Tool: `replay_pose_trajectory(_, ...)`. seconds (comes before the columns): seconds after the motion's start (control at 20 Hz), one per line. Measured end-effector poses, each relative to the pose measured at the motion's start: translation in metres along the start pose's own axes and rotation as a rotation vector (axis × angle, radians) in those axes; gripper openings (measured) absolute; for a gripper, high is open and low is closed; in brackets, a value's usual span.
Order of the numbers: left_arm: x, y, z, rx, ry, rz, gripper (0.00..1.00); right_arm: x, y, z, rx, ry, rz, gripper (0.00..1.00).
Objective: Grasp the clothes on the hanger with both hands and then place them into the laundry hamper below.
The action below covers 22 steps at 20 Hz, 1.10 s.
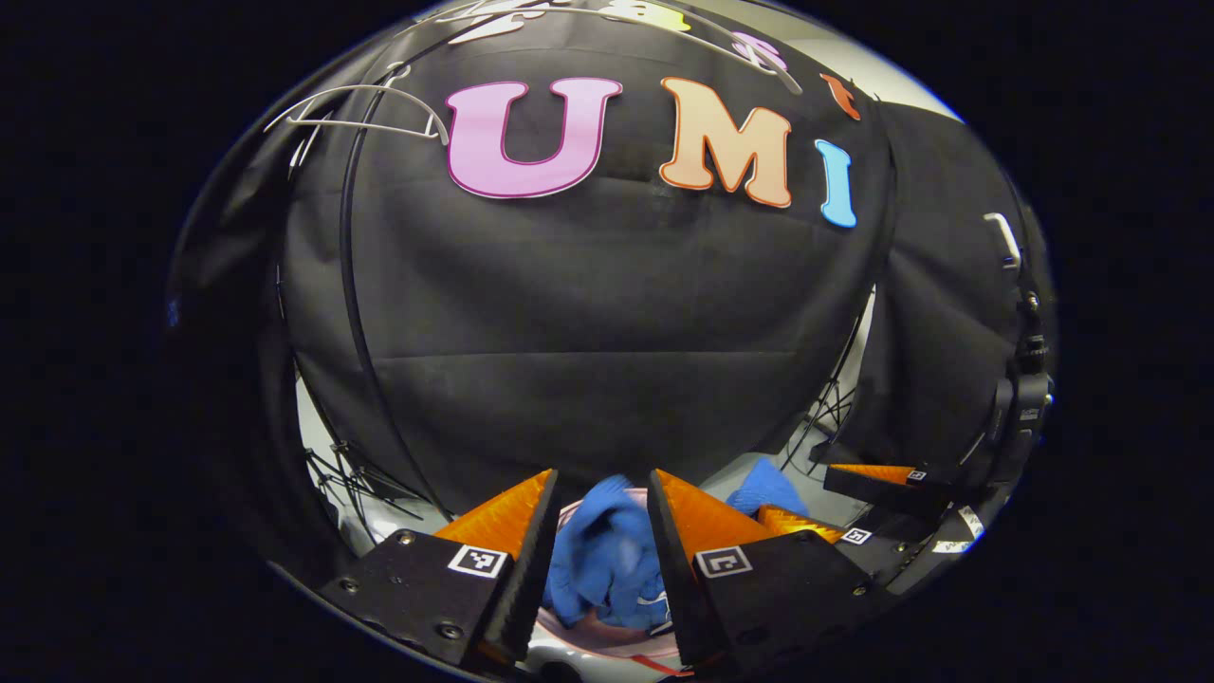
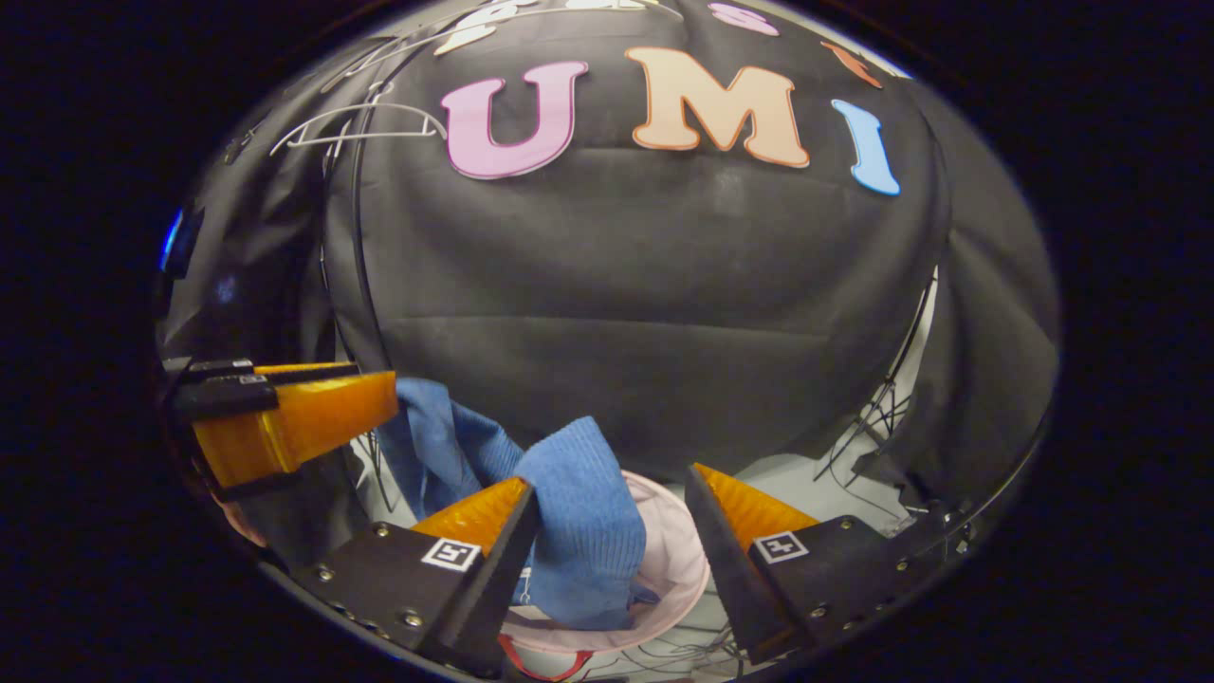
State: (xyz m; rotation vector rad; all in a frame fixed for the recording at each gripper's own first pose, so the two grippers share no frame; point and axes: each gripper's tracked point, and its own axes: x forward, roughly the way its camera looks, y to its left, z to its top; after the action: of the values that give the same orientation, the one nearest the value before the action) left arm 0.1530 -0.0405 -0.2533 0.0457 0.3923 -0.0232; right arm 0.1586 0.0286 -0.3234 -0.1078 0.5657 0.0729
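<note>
The blue knitted garment (image 2: 579,512) is the big thing here, soft ribbed fabric, bunched and folded over on itself. In the right gripper view it hangs down into the pale pink laundry hamper (image 2: 678,560), whose round rim curves out from behind the cloth, and a second fold of it trails off to the left toward the other tool. In the left gripper view the same blue garment (image 1: 607,560) sits crumpled inside the hamper (image 1: 607,640), seen between the fingers, with a bit of pink rim below it.

Now the right hand-held gripper (image 2: 612,526): its jaws are spread wide. The cloth drapes against the inner face of the left finger, and the right finger stands well apart from it, so nothing is pinched. The left hand-held gripper (image 1: 602,507) is also spread, with the garment lying lower down in the gap between the fingers; whether either finger touches the cloth I cannot tell.

The right gripper view catches the left hand-held gripper (image 2: 285,417) from the side at the left edge, just beside the trailing blue fold. The left gripper view catches the right hand-held gripper (image 1: 854,498) low on the right, with a tuft of blue cloth by its fingers. High on the left hang empty white wire hangers (image 1: 360,109).
</note>
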Motion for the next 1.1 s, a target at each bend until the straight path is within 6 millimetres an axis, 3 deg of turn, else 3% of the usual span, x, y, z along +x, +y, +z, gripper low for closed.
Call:
replay_pose_trajectory(0.1, -0.005, 0.003, -0.01, 0.003, 0.025, -0.004, 0.61, -0.01, 0.0, -0.005, 0.051, 0.009, 0.0, 1.0)
replay_pose_trajectory(0.3, -0.021, 0.009, 0.0, 0.009, 0.0, 0.004, 0.74, -0.037, -0.004, 0.017, 0.073, -0.034, -0.016, 0.98)
replay_pose_trajectory(0.4, -0.033, 0.011, 0.017, 0.011, -0.033, 0.008, 0.82, -0.053, -0.004, 0.036, 0.087, -0.071, -0.018, 1.0)
replay_pose_trajectory(0.5, -0.048, 0.012, 0.036, 0.003, -0.068, 0.006, 0.82, -0.073, -0.004, 0.06, 0.102, -0.126, -0.014, 1.0)
replay_pose_trajectory(0.6, -0.064, 0.013, 0.056, -0.005, -0.101, 0.005, 0.88, -0.091, -0.006, 0.082, 0.1, -0.173, -0.029, 0.99)
replay_pose_trajectory(0.75, -0.088, 0.015, 0.088, 0.007, -0.155, 0.008, 0.88, -0.117, -0.013, 0.116, 0.078, -0.249, -0.066, 1.0)
replay_pose_trajectory(0.9, -0.107, 0.031, 0.118, 0.04, -0.196, 0.056, 0.87, -0.152, -0.017, 0.158, 0.073, -0.359, -0.081, 1.0)
replay_pose_trajectory(1.1, -0.133, 0.045, 0.163, 0.01, -0.257, 0.063, 0.87, -0.183, -0.025, 0.203, 0.026, -0.448, -0.12, 0.99)
